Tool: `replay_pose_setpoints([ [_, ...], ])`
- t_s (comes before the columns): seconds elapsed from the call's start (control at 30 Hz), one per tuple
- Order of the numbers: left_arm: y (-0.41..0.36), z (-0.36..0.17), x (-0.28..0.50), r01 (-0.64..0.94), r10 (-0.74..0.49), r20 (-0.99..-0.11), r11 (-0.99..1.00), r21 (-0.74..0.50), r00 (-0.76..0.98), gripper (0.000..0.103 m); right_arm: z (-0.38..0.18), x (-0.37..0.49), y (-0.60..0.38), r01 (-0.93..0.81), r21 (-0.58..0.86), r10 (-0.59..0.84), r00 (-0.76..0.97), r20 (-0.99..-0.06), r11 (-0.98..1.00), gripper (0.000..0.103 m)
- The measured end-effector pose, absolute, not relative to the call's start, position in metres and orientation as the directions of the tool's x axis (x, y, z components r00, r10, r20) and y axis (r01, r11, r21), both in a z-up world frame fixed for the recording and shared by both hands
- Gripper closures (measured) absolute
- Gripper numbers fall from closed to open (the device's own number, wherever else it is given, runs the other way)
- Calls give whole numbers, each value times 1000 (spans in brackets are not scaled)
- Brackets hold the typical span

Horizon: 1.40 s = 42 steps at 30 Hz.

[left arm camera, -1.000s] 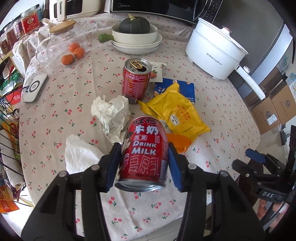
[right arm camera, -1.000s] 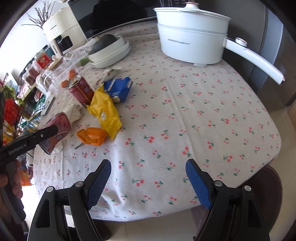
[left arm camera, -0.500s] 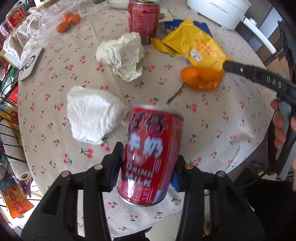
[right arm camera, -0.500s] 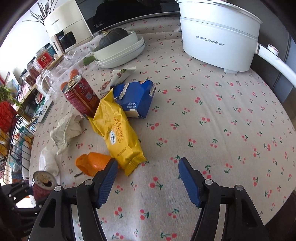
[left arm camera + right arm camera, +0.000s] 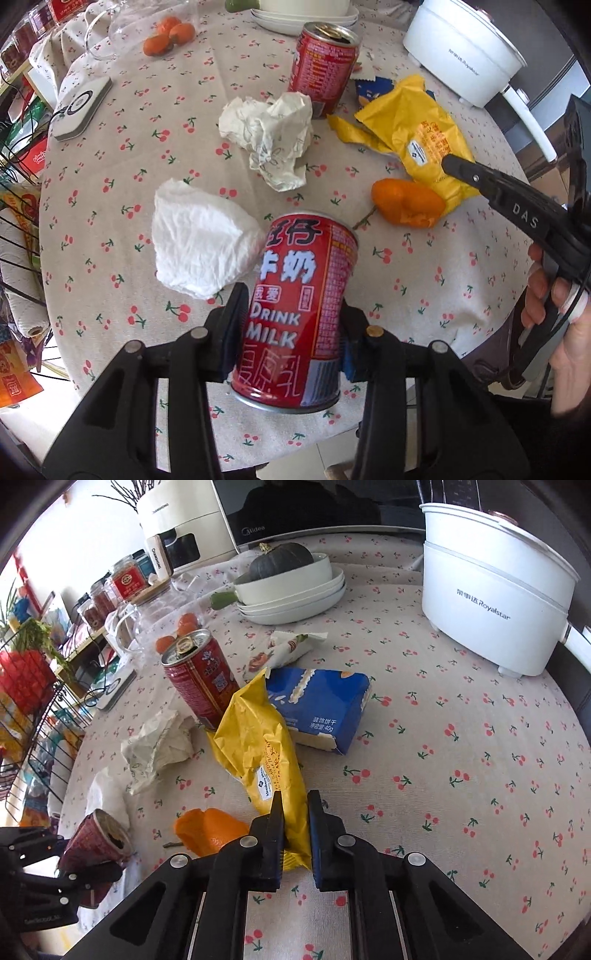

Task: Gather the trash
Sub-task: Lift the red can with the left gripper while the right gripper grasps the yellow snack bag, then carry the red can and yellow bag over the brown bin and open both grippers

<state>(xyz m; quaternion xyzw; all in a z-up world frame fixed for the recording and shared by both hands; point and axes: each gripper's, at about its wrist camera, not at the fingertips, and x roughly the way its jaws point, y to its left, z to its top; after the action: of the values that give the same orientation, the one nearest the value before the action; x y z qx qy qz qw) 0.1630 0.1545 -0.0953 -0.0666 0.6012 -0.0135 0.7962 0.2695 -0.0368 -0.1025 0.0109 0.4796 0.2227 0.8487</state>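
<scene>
My left gripper (image 5: 291, 332) is shut on a red "Drink Milk" can (image 5: 299, 306), held above the table's near edge; the can also shows in the right wrist view (image 5: 98, 840). My right gripper (image 5: 294, 823) is shut on the near end of a yellow snack bag (image 5: 264, 753) lying on the table; the bag also shows in the left wrist view (image 5: 417, 133). Other trash lies around: an orange peel (image 5: 207, 829), a white tissue (image 5: 199, 247), crumpled paper (image 5: 273, 136), a second open red can (image 5: 201, 681), a blue biscuit box (image 5: 321, 709) and a small torn wrapper (image 5: 291, 648).
A cherry-print cloth covers the round table (image 5: 461, 775). A white electric pot (image 5: 491, 605) stands back right. Stacked white dishes with a dark squash (image 5: 284, 579) stand at the back. A glass jar with oranges (image 5: 162, 29) and a white device (image 5: 79, 107) are at the left.
My right gripper moved in to the yellow bag and shut on its near end. My left gripper kept the milk can and tilted slightly toward the table.
</scene>
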Motion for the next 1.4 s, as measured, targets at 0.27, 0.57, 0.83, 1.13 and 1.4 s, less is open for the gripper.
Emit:
replay_pose_setpoints([
  [0.27, 134, -72, 167, -45, -129, -930, 987, -153, 344, 59, -49, 239, -82, -366, 213, 390, 527, -755, 906, 96],
  [0.57, 92, -60, 165, 19, -173, -910, 984, -179, 376, 59, -20, 191, -153, -296, 167, 314, 569, -760, 940, 96],
  [0.83, 29, -52, 154, 136, -246, -897, 968, -210, 367, 59, -16, 140, -234, -186, 146, 227, 562, -796, 972, 96],
  [1.13, -59, -53, 136, 315, -315, -896, 924, -215, 312, 59, -42, 90, -321, -31, 161, 154, 517, -842, 986, 96],
  [1.4, -145, -68, 119, 460, -390, -893, 850, -257, 222, 59, -70, 53, -376, 60, 179, 130, 476, -870, 982, 96],
])
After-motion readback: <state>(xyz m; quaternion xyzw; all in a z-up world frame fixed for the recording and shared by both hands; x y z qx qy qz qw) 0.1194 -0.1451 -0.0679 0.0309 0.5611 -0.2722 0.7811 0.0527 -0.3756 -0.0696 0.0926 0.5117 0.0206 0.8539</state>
